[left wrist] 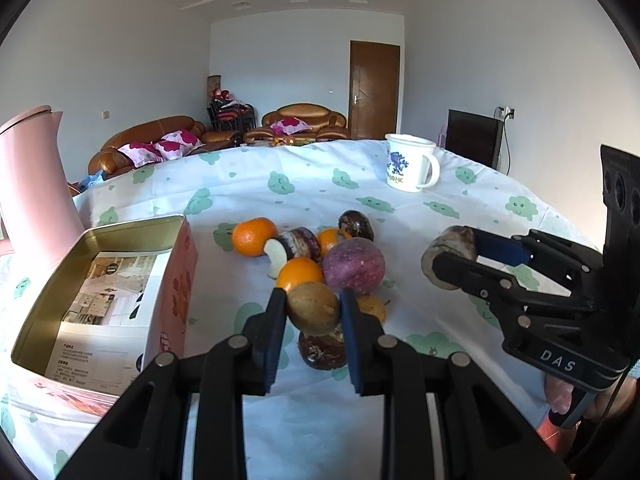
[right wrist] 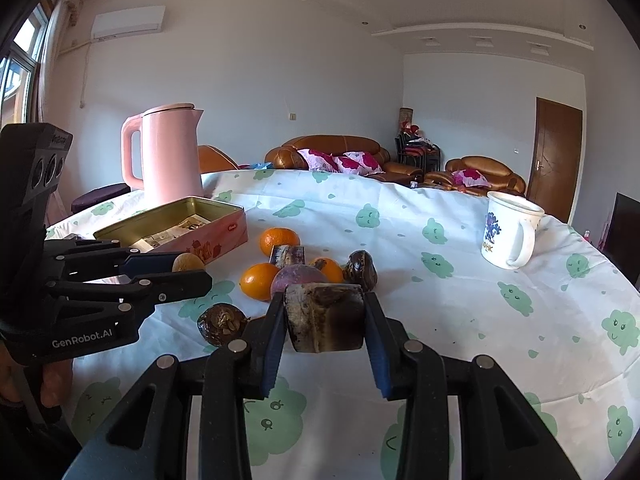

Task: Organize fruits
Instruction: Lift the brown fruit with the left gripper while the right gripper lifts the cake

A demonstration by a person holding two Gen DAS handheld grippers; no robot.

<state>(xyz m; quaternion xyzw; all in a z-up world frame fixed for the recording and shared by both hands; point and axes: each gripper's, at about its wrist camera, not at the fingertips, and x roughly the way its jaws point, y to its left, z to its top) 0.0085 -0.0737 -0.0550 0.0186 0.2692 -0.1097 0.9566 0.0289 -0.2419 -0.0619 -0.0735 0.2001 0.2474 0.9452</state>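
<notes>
Left gripper (left wrist: 313,312) was clamped on a brown fruit (left wrist: 313,309), right gripper (right wrist: 324,320) on a dark stalk piece (right wrist: 325,318). Both were lifted clear, presumably for the tin (left wrist: 56,280) left of them; remaining fruit pile (left wrist: 320,252) lay just beyond.

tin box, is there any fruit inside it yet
No, the tin box holds only printed paper sheets, while the oranges and other fruit lie on the tablecloth beside it.
</notes>
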